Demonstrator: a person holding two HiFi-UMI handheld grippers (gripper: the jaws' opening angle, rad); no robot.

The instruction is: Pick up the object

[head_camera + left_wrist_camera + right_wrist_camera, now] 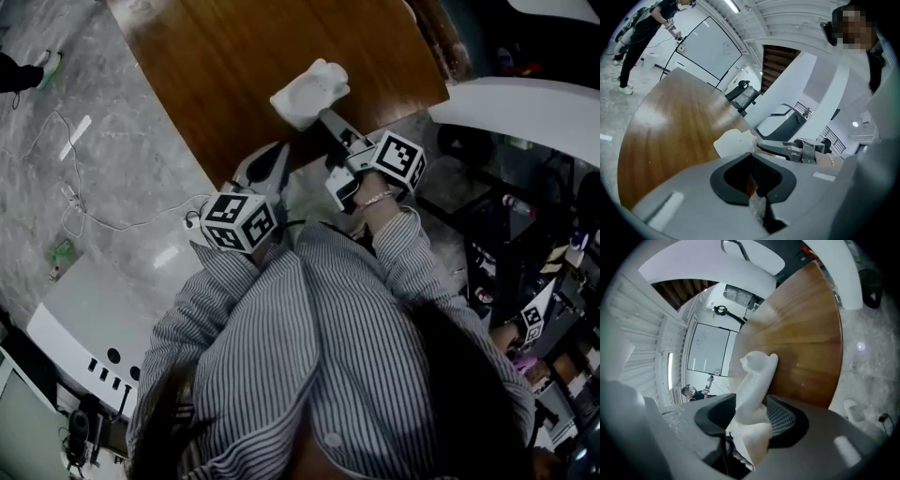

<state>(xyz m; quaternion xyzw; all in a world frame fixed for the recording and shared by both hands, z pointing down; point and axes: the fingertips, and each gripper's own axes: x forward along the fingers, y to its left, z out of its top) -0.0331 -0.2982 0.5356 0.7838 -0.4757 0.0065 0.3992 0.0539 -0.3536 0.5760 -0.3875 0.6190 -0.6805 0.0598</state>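
Left gripper [272, 157]: jaws pressed together, holding nothing, at the table [234, 66] edge. White object [310, 92] just right of it, over the wood. Its lower end is pinched in the right gripper [325, 120] and its upper end juts past the jaw tips. Marker cubes [239, 220]: black-and-white squares only.

We log this as a robotics lab hall: marbled floor [122, 141] with trailing cables [103, 225], a round wooden surface [281, 66], cluttered equipment shelves [548, 300], and a second person [642, 28] handling gear.
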